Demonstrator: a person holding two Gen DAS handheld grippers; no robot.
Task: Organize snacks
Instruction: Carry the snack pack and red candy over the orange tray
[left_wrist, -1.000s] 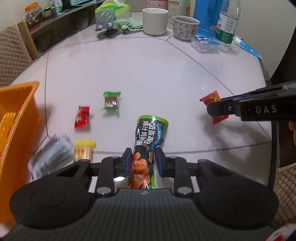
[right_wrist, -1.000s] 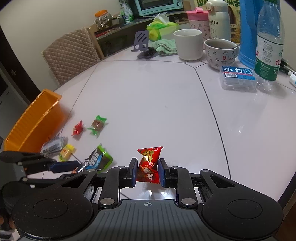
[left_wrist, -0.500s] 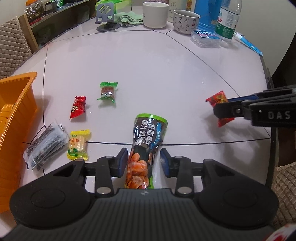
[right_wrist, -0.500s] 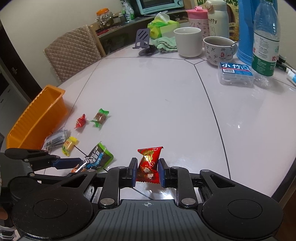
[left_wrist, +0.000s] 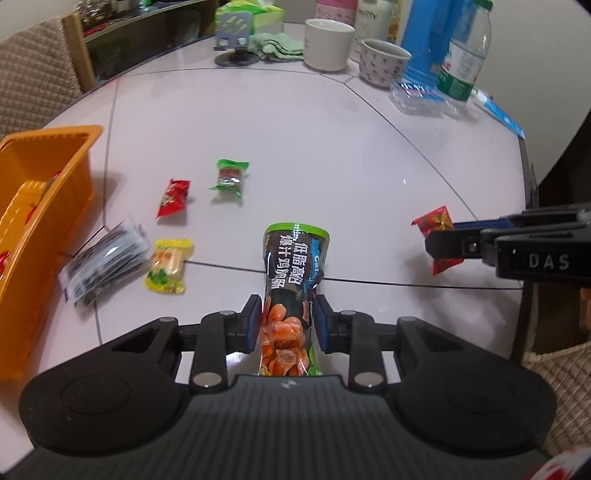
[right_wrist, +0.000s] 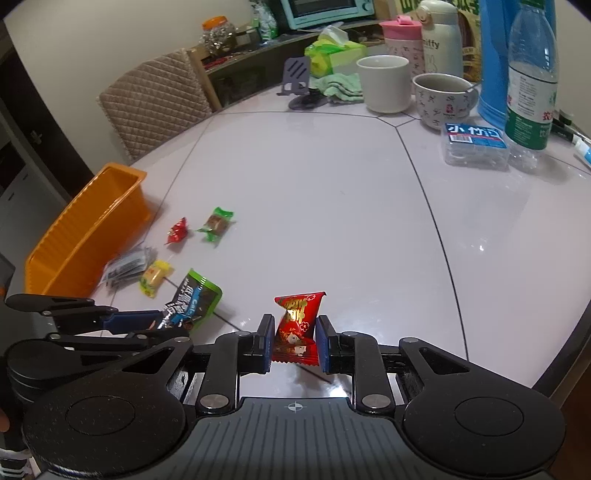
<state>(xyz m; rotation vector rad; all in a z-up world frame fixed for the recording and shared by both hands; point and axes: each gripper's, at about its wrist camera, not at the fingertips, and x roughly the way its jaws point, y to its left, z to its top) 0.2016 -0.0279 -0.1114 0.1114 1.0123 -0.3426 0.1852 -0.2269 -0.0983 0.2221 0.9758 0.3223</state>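
Note:
My left gripper (left_wrist: 287, 320) is shut on a long black and green snack pouch (left_wrist: 293, 266) and holds it above the white table; the pouch also shows in the right wrist view (right_wrist: 192, 302). My right gripper (right_wrist: 294, 345) is shut on a red candy packet (right_wrist: 297, 325), also seen at the right of the left wrist view (left_wrist: 436, 225). An orange basket (left_wrist: 44, 177) stands at the left. Next to it lie a grey-black packet (left_wrist: 103, 258), a yellow candy (left_wrist: 168, 266), a red candy (left_wrist: 173, 197) and a green candy (left_wrist: 229, 177).
At the table's far side stand a white mug (right_wrist: 386, 88), a patterned cup (right_wrist: 441, 98), a water bottle (right_wrist: 532, 74), a clear box with a blue label (right_wrist: 474, 144), a phone stand (right_wrist: 297, 83) and a green cloth (right_wrist: 340, 86). A quilted chair (right_wrist: 155, 107) stands beyond the table.
My left gripper opened half a second ago around the pouch and has closed on it again. The view has swung back towards the basket. My right gripper keeps its hold on the red packet.

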